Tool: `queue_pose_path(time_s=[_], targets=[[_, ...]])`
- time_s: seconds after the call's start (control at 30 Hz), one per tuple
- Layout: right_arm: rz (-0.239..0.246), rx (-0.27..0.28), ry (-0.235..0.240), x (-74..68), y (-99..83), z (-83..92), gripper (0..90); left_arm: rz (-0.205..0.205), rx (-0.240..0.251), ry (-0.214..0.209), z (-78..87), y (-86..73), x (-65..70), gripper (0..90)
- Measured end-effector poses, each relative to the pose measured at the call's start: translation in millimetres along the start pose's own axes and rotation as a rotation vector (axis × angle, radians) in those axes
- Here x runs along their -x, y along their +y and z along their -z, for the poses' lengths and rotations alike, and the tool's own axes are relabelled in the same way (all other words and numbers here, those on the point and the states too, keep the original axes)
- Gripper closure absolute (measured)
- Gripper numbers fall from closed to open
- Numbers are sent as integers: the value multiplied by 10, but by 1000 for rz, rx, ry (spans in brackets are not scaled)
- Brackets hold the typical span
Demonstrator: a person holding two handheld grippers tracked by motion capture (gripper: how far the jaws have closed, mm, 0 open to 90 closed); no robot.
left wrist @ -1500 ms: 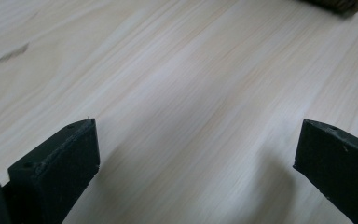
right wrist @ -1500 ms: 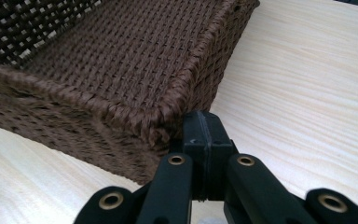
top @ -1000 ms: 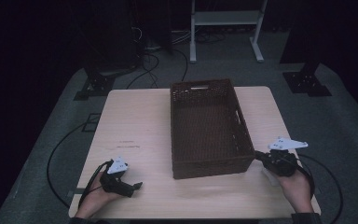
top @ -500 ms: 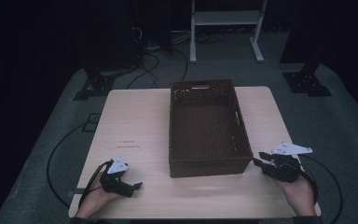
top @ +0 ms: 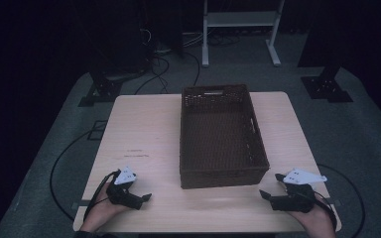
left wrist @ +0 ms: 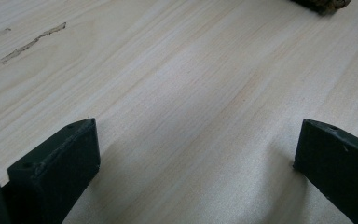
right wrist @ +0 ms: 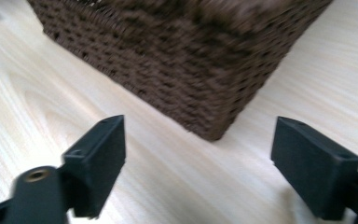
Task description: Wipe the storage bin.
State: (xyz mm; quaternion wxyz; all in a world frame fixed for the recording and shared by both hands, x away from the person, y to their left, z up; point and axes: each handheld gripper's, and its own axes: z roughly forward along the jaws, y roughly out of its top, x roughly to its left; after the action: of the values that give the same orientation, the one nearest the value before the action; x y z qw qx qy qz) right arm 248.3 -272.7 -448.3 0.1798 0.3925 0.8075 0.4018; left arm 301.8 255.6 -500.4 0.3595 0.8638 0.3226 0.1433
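The brown basket (top: 222,136) sits centre-frame, long axis running up the picture. The right gripper (top: 273,189), lower right, jaws just opened and empty, is probably nearer its corner than the open left gripper (top: 141,197).

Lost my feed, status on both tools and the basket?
Left tool open, empty, on the table. Right tool just opened, nothing between jaws, apart from the basket corner. Basket upright, empty. Nothing in the way.

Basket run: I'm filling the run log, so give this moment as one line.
basket: empty, on table | right gripper: jaws just opened, nothing between, near basket corner | left gripper: open, empty
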Motion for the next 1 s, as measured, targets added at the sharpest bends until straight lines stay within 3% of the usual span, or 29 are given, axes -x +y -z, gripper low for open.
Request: queue_pose_path(time_s=[0.23,0.57,1.0], targets=[[12,1,14,-104,-82,-160,6,0,-1,0,1,0,1,0],[12,-82,-25,-85,-237,-367,6,1,-1,1,1,0,1,0],[11,-144,-15,-77,-312,-496,6,1,-1,-1,2,-1,6,0]])
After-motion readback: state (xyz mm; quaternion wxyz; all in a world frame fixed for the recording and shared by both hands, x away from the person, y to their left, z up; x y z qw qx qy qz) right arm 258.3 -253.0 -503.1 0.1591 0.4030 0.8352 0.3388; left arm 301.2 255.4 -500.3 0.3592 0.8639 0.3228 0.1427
